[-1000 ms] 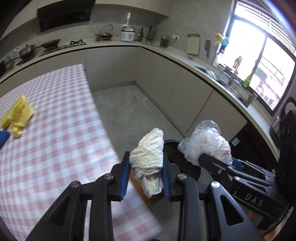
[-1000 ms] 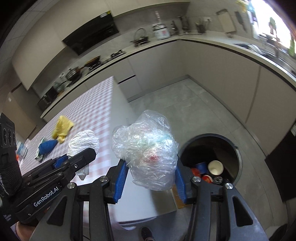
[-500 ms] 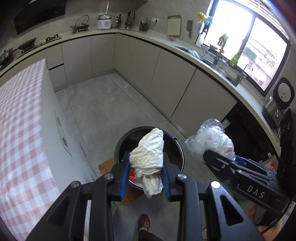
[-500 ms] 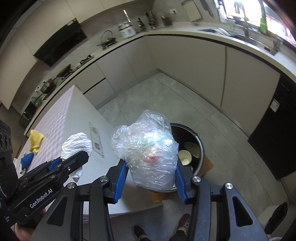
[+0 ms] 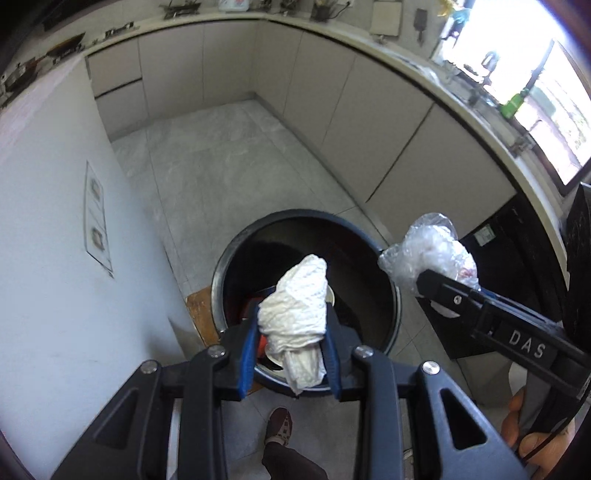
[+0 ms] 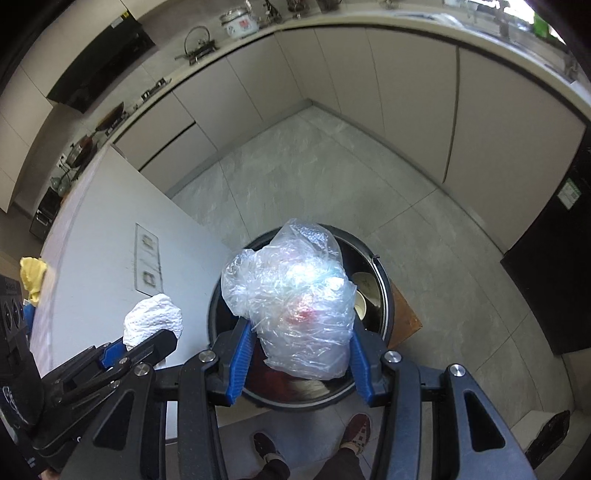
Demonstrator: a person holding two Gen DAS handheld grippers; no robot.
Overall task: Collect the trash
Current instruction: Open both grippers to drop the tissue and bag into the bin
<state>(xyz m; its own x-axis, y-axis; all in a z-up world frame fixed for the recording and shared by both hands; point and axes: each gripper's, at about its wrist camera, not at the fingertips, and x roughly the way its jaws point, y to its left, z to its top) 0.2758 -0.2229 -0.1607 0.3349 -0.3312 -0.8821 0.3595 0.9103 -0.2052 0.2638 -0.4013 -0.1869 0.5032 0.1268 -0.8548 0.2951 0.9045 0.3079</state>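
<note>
surroundings: white counter side (image 5: 55, 258) standing just beside the trash bin (image 5: 221, 280); shoes (image 6: 354, 432) showing below.
left gripper (image 5: 291, 354): clamping the paper towel wad (image 5: 295, 314) over the bin.
right gripper (image 6: 295, 350): squeezing the plastic bag (image 6: 295, 299) above the bin.

The letters "DAS" stand in white on the black arm of the right gripper (image 5: 424, 275), at the lower right of the left wrist view. A small white and green sticker (image 5: 484, 235) sits on the black appliance at the right edge of that view, its print too small to read. The white pot (image 6: 239, 23) on the counter, top centre of the right wrist view, carries red marks that cannot be made out.
</note>
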